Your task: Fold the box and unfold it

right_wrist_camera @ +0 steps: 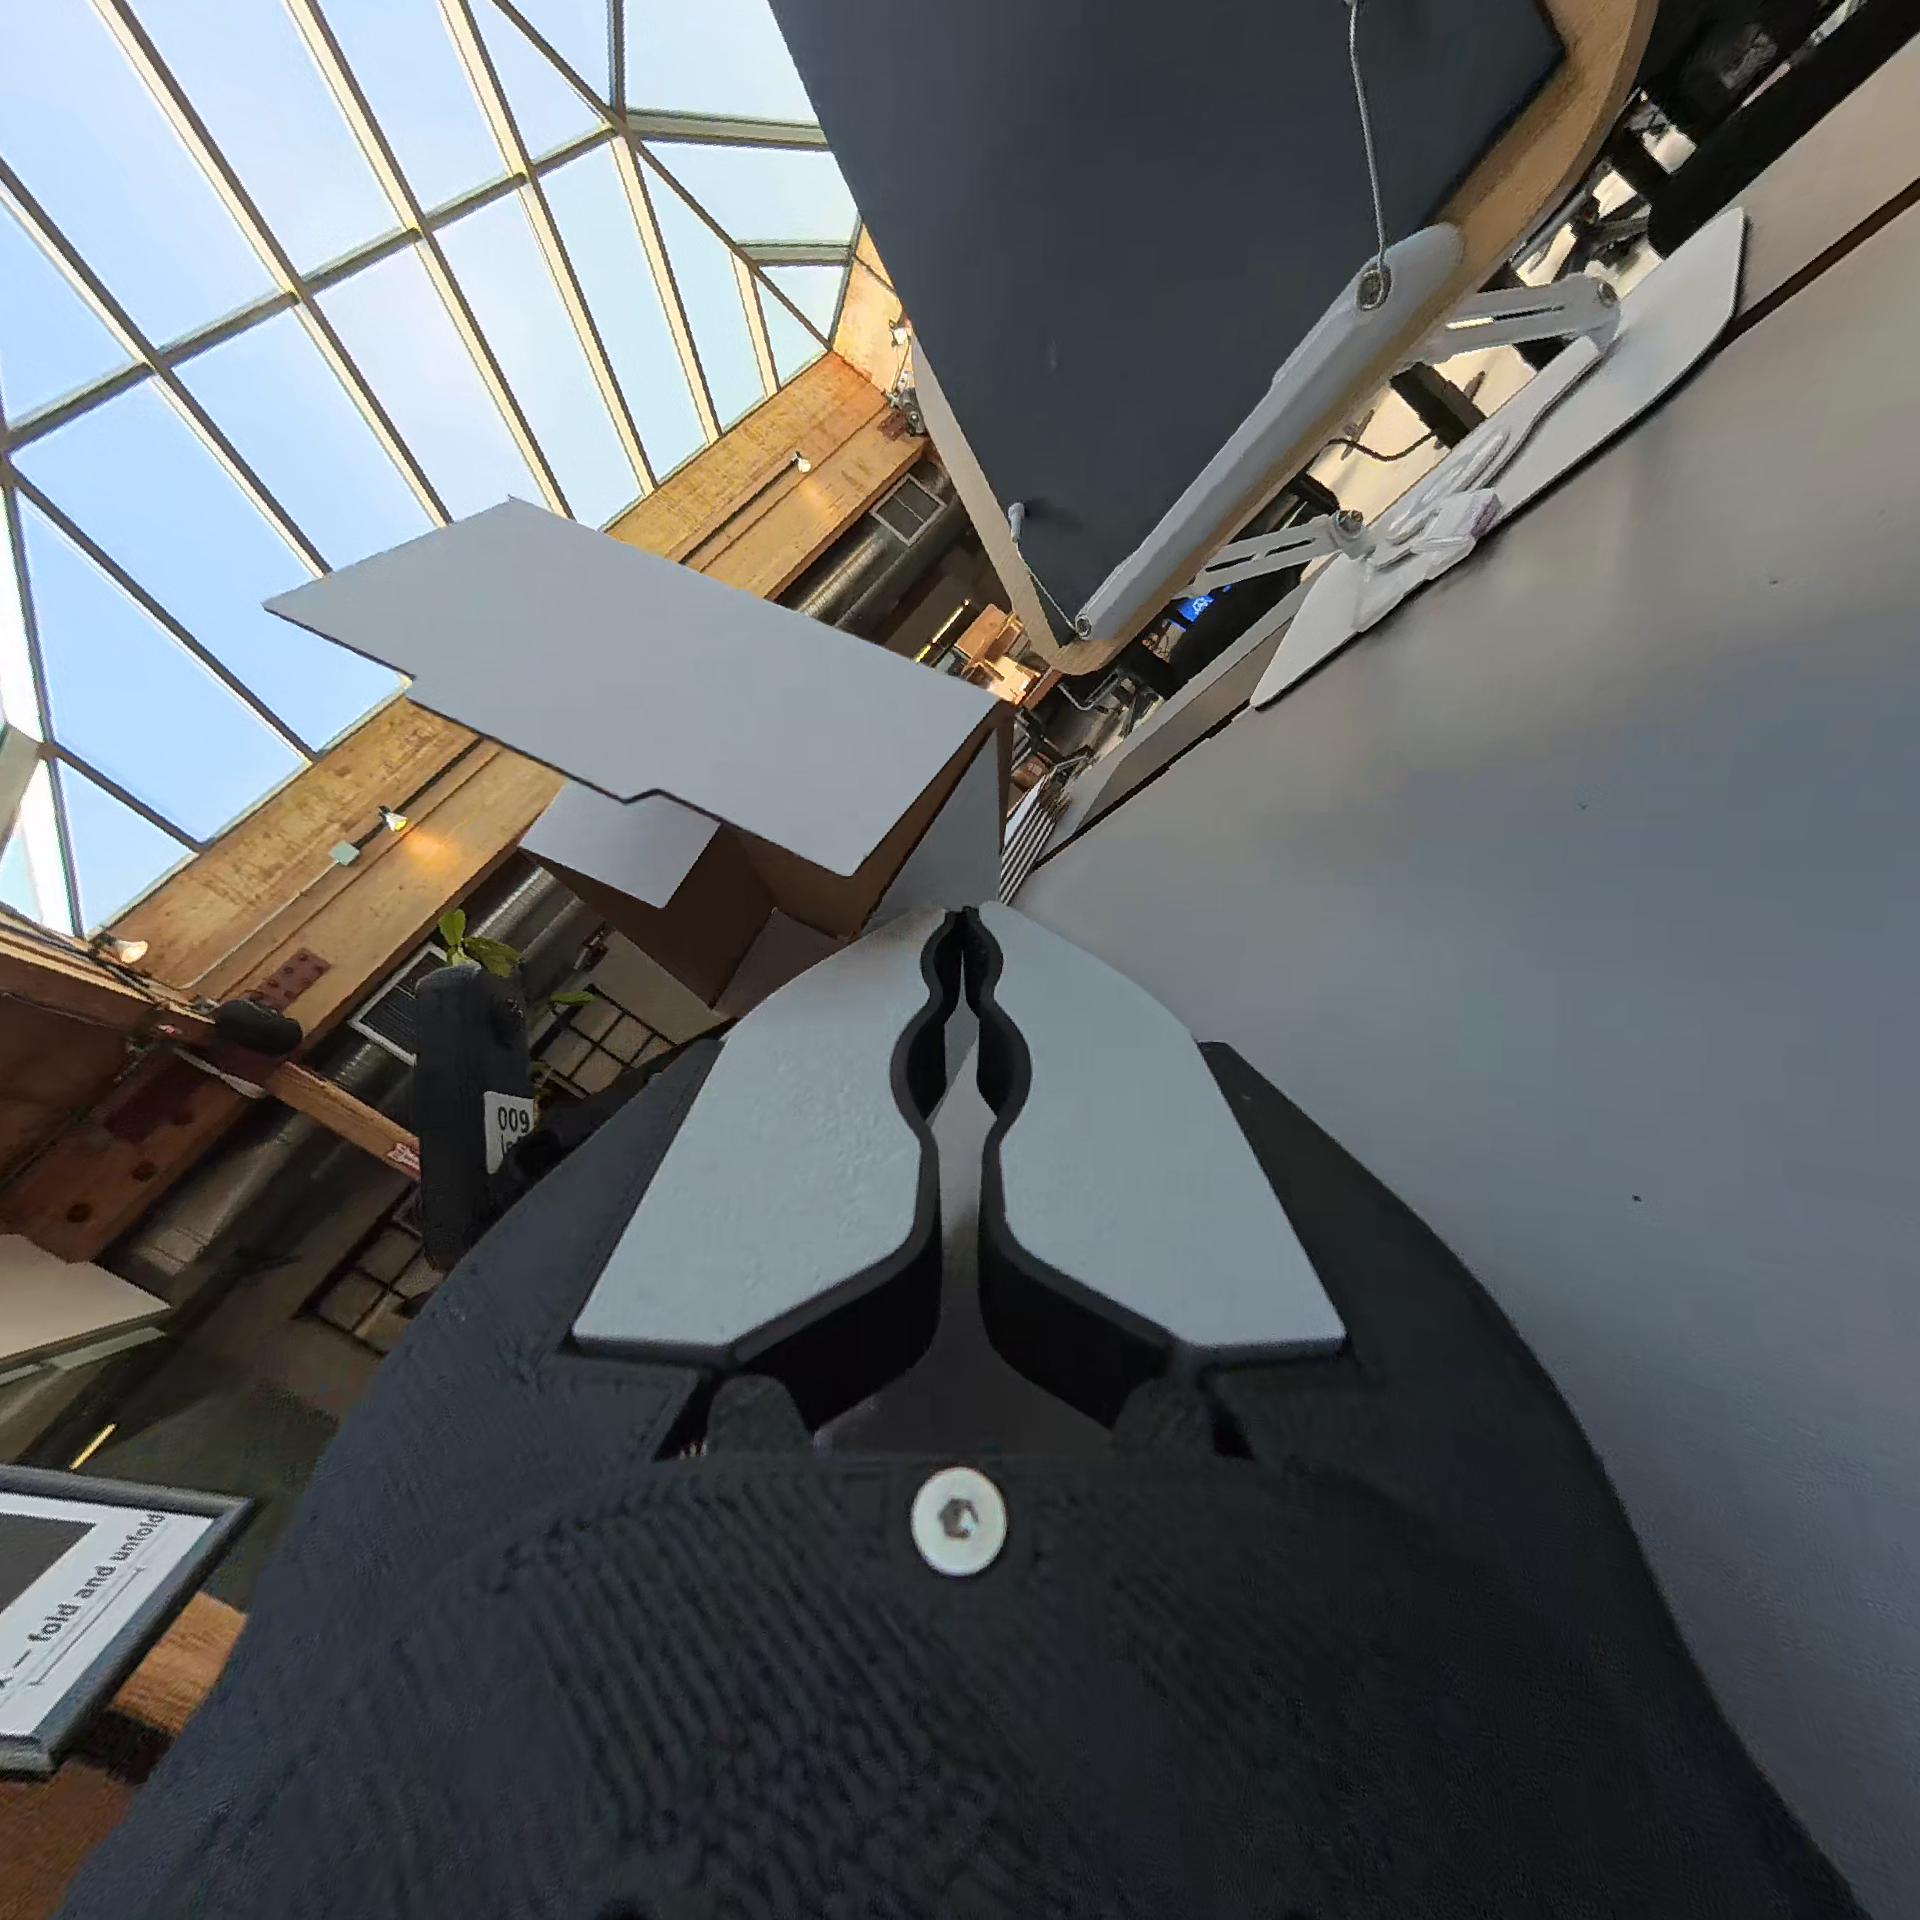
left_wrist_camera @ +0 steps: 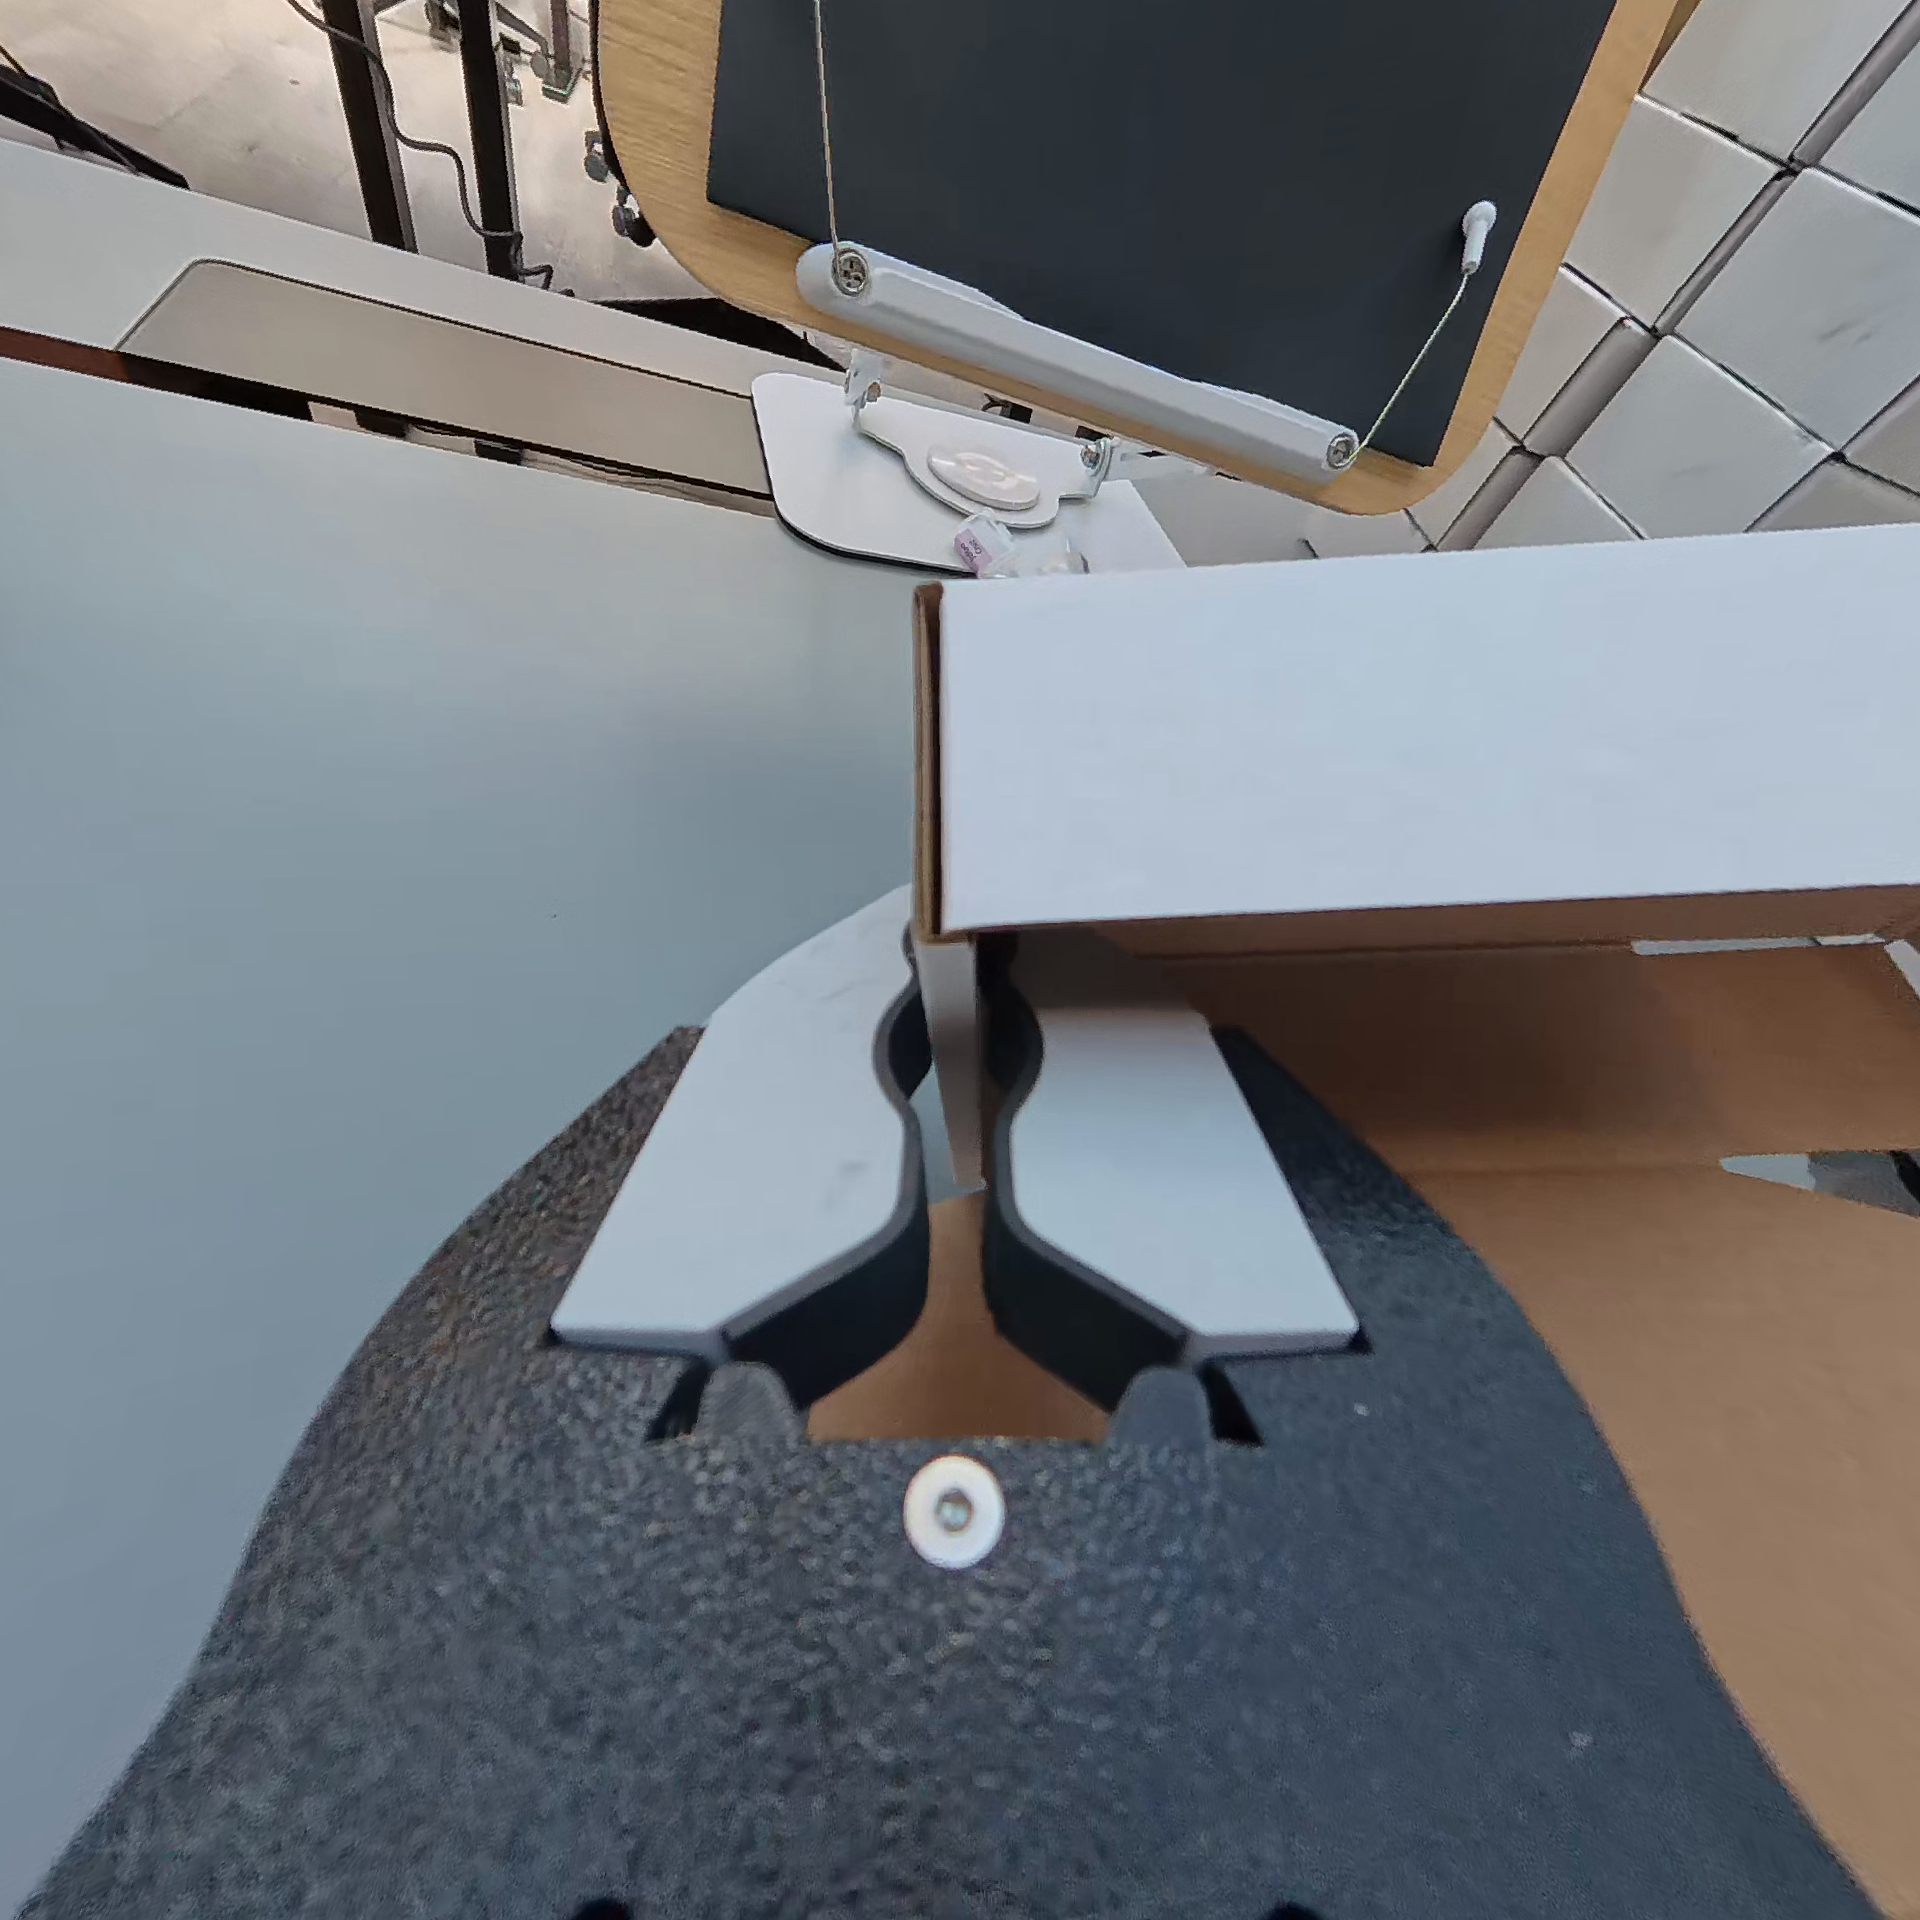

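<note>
Both hand-held grippers grip panels of the half-folded box over the grey bench.

We find the left hand-held gripper point(left_wrist_camera: 951, 997) nearly closed on a thin white panel at the near left corner of the box point(left_wrist_camera: 1403, 727), whose brown inside lies to its right. The right hand-held gripper point(right_wrist_camera: 966, 920) is pinched tight on a box point(right_wrist_camera: 665, 686) edge, white flaps raised beyond it. On the bench point(left_wrist_camera: 416, 727), a dark board on a white stand point(left_wrist_camera: 1143, 156) sits at the far side.
</note>
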A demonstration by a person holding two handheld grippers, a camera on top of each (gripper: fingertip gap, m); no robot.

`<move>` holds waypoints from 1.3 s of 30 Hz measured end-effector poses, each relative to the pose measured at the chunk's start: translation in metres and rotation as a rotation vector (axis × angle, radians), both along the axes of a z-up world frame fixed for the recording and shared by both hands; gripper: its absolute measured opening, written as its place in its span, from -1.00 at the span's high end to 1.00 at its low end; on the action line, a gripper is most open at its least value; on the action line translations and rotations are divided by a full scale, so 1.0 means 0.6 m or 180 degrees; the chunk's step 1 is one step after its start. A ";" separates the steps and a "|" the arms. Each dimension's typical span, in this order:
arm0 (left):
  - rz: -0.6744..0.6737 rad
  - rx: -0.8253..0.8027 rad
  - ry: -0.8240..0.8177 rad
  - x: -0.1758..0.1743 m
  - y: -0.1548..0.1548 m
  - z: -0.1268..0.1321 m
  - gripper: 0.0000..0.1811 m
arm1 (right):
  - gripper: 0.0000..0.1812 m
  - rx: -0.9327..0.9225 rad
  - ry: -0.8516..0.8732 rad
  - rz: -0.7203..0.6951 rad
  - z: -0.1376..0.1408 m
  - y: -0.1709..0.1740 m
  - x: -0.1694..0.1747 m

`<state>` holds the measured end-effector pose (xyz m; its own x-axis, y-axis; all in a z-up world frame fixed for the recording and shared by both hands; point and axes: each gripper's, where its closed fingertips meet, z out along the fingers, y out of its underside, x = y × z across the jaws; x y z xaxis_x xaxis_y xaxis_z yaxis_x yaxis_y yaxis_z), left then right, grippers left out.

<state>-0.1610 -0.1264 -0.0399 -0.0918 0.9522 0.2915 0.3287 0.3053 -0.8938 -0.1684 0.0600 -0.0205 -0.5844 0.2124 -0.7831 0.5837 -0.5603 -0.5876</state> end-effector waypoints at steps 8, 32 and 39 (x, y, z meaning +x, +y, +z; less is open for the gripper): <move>-0.0071 -0.0464 0.0002 0.001 0.011 0.012 0.93 | 1.00 0.0814 0.0509 -0.0268 0.001 0.010 0.001; -0.0432 -0.1130 0.0179 0.001 0.047 0.012 0.90 | 1.00 0.0256 0.0113 0.0062 0.005 0.040 0.001; -0.0430 -0.1067 0.0225 0.003 0.037 0.016 0.91 | 1.00 0.0009 -0.0164 0.0502 -0.004 0.028 0.014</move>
<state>-0.1594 -0.1040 -0.0302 0.0504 0.9980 -0.0376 0.2797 -0.0503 -0.9588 -0.1599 0.0769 -0.0227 -0.5697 0.1233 -0.8125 0.6938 -0.4577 -0.5560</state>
